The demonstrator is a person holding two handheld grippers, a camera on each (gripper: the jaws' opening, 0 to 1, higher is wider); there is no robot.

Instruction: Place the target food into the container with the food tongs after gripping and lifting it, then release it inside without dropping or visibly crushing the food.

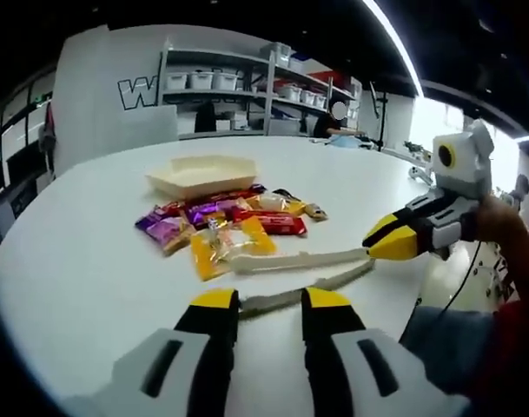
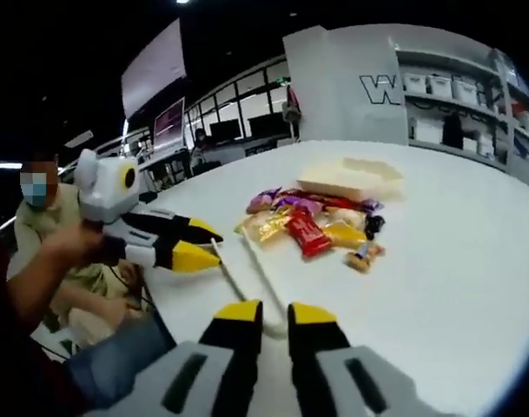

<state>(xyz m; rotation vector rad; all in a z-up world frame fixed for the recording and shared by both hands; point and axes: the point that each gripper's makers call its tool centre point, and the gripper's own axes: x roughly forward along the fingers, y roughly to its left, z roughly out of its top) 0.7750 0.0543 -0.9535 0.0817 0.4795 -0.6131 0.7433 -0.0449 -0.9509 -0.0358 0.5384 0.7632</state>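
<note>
Snacks piled on tabletop, tray just behind. Tongs pinched at handle end by both claws, tips pointing at pile, nearly touching.

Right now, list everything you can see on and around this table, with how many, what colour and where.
Table: one, white, round.
Container: one, cream, far side of the table, empty.
Snack packets: a pile, purple, red, yellow and orange, just in front of the container.
Food tongs: one, cream, near edge, tips toward the snack packets.
Shelving: grey, white bins, background.
Left tool: yellow-tipped, one tong arm between its tips.
Right tool: yellow-tipped, at the tongs' handle end.
</note>
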